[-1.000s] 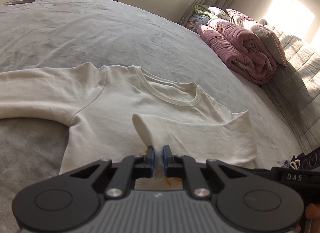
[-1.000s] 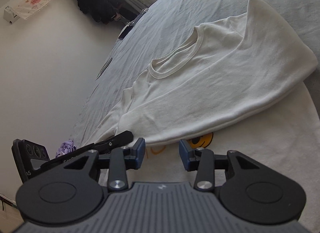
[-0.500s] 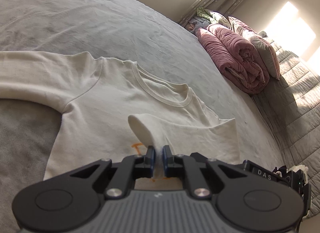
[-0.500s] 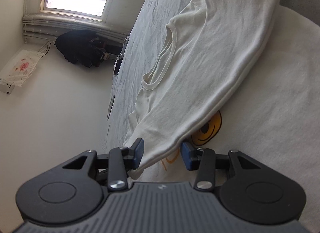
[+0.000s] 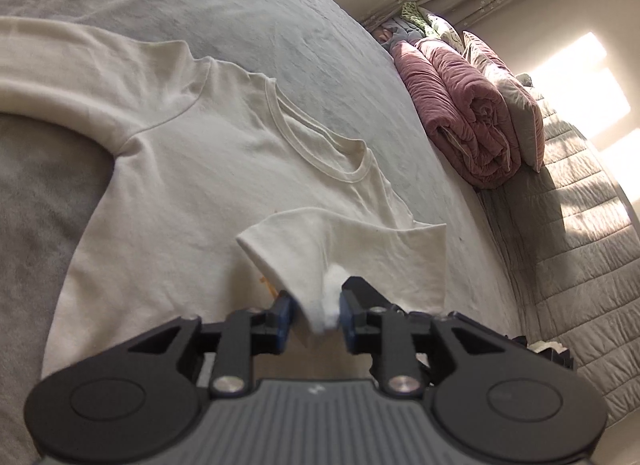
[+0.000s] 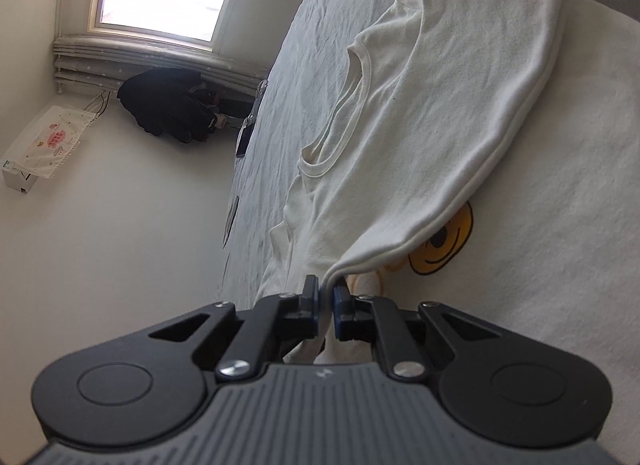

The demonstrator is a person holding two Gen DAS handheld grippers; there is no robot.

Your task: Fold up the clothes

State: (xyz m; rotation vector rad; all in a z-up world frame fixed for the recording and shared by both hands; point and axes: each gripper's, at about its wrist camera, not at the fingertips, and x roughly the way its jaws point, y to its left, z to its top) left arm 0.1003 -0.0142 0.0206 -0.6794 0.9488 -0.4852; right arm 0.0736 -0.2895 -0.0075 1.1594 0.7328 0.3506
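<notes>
A cream long-sleeved shirt (image 5: 192, 169) lies on the grey bed (image 5: 248, 13), neckline away from me, one sleeve stretched left. The other sleeve is folded over the chest. Its cuff (image 5: 320, 305) sits between the parted jaws of my left gripper (image 5: 314, 315), which are open around it. In the right wrist view the shirt (image 6: 460, 105) shows a yellow smiley print (image 6: 444, 245) under the folded sleeve. My right gripper (image 6: 326, 305) is shut on the sleeve's hemmed edge (image 6: 340, 269).
A rolled pink duvet (image 5: 460, 105) and pillows lie at the bed's far right by a quilted headboard (image 5: 580, 225). A dark bundle of clothes (image 6: 172, 109) sits under the window. A phone (image 6: 244, 139) lies near the bed's far edge.
My left gripper's jaws have parted around the cuff they pinched. My right gripper, open before, has closed on the sleeve's hem edge.
</notes>
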